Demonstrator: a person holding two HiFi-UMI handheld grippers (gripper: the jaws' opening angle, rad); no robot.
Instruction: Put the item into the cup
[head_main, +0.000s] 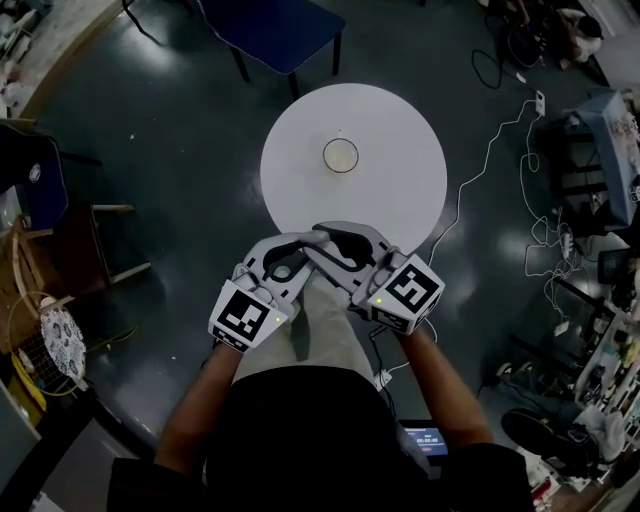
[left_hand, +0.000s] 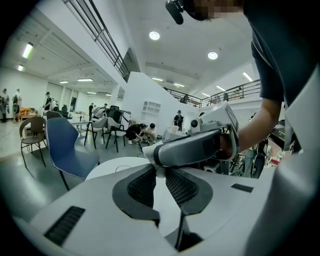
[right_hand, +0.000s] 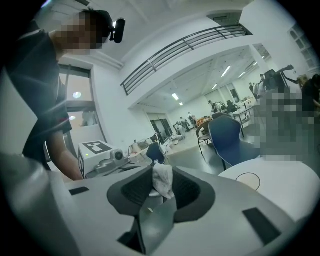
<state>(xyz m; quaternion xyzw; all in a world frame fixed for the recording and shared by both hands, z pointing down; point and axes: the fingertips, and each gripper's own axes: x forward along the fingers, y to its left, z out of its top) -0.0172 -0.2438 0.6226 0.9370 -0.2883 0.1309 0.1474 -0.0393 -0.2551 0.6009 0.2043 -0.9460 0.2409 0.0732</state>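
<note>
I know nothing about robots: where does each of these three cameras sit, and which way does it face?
Head view: on the person's head, facing steeply down at the table and cup; shows both forearms, the left hand-held gripper and right hand-held gripper.
Left gripper view: on that hand-held gripper, facing along its jaws at a wad; shows the right arm.
Right gripper view: on that hand-held gripper, facing along its jaws; shows the left arm.
Shared: both gripper views see the wad and table.

Black short-sleeved shirt (head_main: 330, 430); beige trousers (head_main: 325, 335); black head camera (right_hand: 118, 29).
</note>
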